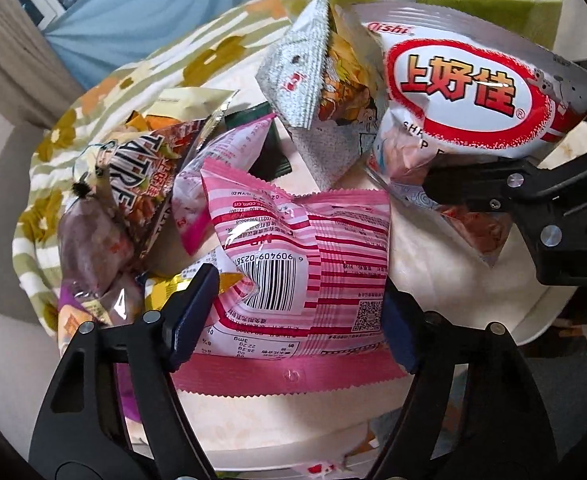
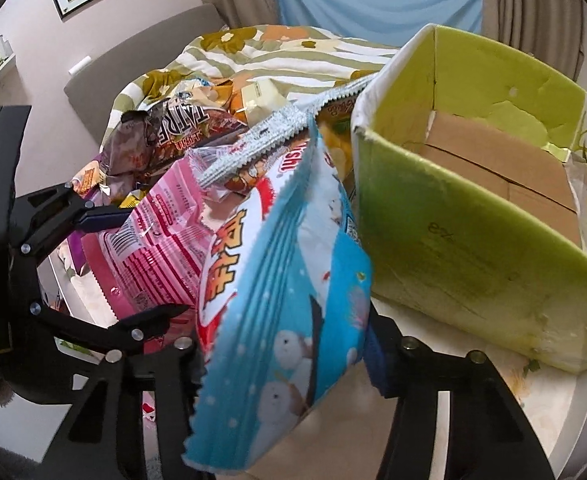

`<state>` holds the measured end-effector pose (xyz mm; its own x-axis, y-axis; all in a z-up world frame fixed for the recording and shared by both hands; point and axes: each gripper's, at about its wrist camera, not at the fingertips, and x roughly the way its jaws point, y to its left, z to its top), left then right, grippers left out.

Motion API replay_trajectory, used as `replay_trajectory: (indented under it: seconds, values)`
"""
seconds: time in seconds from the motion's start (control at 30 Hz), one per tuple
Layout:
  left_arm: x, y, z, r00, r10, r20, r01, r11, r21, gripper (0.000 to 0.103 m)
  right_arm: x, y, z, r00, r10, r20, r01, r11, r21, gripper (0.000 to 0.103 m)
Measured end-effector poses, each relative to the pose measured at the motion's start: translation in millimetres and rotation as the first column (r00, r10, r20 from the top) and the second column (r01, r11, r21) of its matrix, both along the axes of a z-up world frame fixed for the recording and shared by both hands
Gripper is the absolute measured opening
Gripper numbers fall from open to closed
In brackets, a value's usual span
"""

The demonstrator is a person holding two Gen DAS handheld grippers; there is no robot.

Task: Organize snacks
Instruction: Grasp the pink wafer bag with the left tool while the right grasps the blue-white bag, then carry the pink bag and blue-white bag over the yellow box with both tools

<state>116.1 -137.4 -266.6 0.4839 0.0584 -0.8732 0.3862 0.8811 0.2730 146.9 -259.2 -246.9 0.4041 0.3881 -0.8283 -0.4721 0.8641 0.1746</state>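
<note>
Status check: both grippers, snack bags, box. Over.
Left gripper shut on pink bag. Right gripper shut on blue bag. Green box empty, unobstructed.

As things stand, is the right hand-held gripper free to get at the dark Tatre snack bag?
Probably not: the right hand-held gripper is already shut on the blue Oishi bag, and the pink striped bag lies between it and the Tatre bag.

a pale round table (image 1: 445,280) carries loose snack packets (image 1: 141,184) and a green cardboard box (image 2: 473,240).
</note>
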Motion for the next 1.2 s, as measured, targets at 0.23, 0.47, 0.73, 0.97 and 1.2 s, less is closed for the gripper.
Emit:
replay_trajectory:
  seconds: [0.23, 0.47, 0.73, 0.97, 1.2]
  values:
    - [-18, 13, 28, 0.999, -0.001, 0.037, 0.003, 0.999, -0.043, 0.073, -21, 4, 25, 0.998, -0.058, 0.029, 0.059, 0.998, -0.001, 0.05]
    - [-34, 37, 78, 0.996, 0.001, 0.092, 0.011, 0.992, -0.123, 0.073, -45, 7, 70, 0.99, -0.121, 0.068, 0.122, 0.993, -0.005, 0.049]
    - [-23, 47, 152, 0.976, -0.04, 0.213, 0.085, 0.975, -0.207, 0.073, -50, 0, 139, 0.965, -0.237, 0.113, 0.232, 0.971, 0.051, 0.049]
    - [40, 10, 187, 0.966, -0.009, 0.257, 0.077, 0.964, -0.256, 0.073, -8, -35, 170, 0.947, -0.284, 0.149, 0.281, 0.959, 0.041, 0.049]
    - [115, -53, 189, 0.968, 0.069, 0.239, 0.006, 0.955, -0.298, 0.073, 50, -101, 171, 0.945, -0.306, 0.118, 0.303, 0.952, 0.04, 0.049]
